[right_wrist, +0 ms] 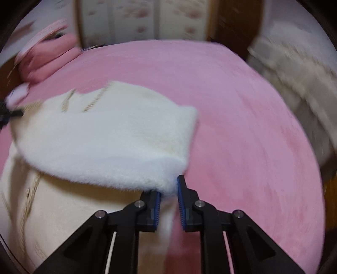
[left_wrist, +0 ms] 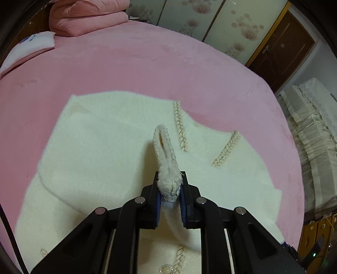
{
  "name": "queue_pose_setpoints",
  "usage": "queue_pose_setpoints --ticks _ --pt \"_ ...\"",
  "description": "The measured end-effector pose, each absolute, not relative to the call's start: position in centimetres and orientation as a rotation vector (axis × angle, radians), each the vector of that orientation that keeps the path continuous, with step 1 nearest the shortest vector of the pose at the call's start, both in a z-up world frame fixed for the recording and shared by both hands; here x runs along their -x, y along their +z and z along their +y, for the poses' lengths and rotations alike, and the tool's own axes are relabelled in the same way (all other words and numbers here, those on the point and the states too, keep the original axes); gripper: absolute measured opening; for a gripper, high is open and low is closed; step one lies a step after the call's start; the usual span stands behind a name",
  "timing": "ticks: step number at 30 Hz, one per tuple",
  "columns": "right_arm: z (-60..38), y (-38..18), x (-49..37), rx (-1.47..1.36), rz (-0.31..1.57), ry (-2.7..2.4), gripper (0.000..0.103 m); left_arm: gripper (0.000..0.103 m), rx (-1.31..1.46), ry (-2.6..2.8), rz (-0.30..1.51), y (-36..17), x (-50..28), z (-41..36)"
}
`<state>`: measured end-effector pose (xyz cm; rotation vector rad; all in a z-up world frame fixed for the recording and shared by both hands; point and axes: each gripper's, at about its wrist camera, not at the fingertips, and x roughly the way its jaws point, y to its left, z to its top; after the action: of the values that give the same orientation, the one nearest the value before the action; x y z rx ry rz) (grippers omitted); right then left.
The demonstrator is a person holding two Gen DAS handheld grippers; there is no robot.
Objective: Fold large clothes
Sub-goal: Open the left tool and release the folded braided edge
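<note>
Left wrist: pink bed (left_wrist: 147, 69) (floral wardrobe panels (left_wrist: 210, 19) behind) under cream garment (left_wrist: 101, 151).

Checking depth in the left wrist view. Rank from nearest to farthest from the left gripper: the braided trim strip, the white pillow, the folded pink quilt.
1. Braided trim strip on the white garment, just ahead of the left gripper, slightly right.
2. White pillow, far left on the pink bed.
3. Folded pink quilt, top left, behind the pillow.
</note>
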<state>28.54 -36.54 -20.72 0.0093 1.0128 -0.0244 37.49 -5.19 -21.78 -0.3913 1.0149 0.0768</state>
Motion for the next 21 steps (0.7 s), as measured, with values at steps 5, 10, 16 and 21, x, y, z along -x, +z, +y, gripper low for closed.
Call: queue_pose_setpoints --ticks 5,10,16,21 --pt "-37.8 -23.9 -28.0 -0.195 1.181 -0.019 0.027 0.013 0.304 0.183 1.125 -26.0 -37.7 -4.2" --pt "-37.3 -23.3 -24.9 -0.124 1.165 -0.062 0.032 0.017 0.293 0.178 1.149 -27.5 -37.8 -3.4" --pt "-36.4 -20.3 -22.8 -0.157 1.078 0.008 0.031 0.048 0.156 0.307 1.127 -24.9 -37.4 -4.5" --pt "-33.8 -20.2 -25.8 -0.381 1.022 0.173 0.019 0.022 0.311 0.179 1.091 -23.3 -34.6 -7.4"
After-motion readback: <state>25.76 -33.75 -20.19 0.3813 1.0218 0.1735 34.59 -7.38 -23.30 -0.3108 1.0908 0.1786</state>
